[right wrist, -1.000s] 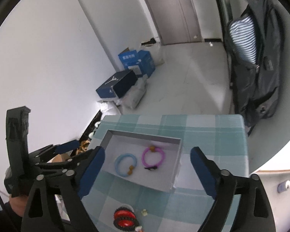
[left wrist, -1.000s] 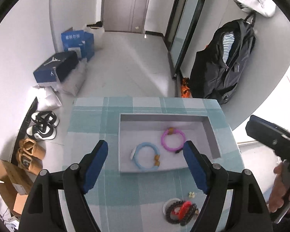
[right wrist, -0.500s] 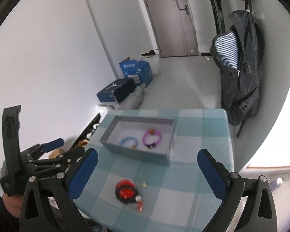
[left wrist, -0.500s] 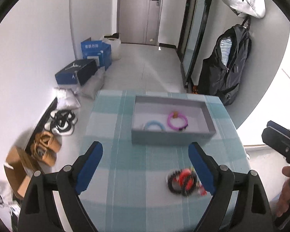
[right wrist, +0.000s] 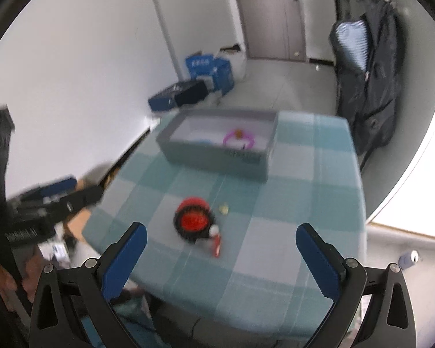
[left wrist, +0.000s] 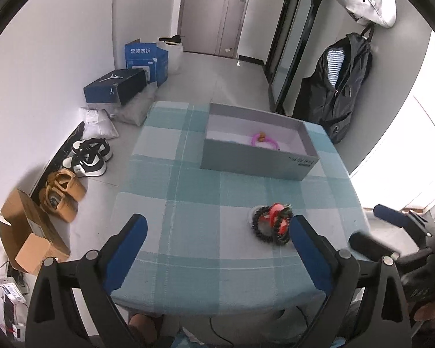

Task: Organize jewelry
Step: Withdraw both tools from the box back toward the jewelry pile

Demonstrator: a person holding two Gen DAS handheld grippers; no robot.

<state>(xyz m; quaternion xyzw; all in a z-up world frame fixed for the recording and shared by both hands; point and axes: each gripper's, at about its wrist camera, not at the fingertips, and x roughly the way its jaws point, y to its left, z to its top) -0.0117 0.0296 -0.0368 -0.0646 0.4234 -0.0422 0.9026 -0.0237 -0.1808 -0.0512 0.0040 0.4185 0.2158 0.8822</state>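
Lying loose: beaded bracelets [left wrist: 271,226], checked tablecloth [left wrist: 188,203].

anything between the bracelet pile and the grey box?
Bare checked cloth between bracelet pile and grey box in the left wrist view.

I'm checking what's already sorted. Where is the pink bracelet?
In both wrist views the pink bracelet lies inside the grey box at the table's far end, toward its right half.
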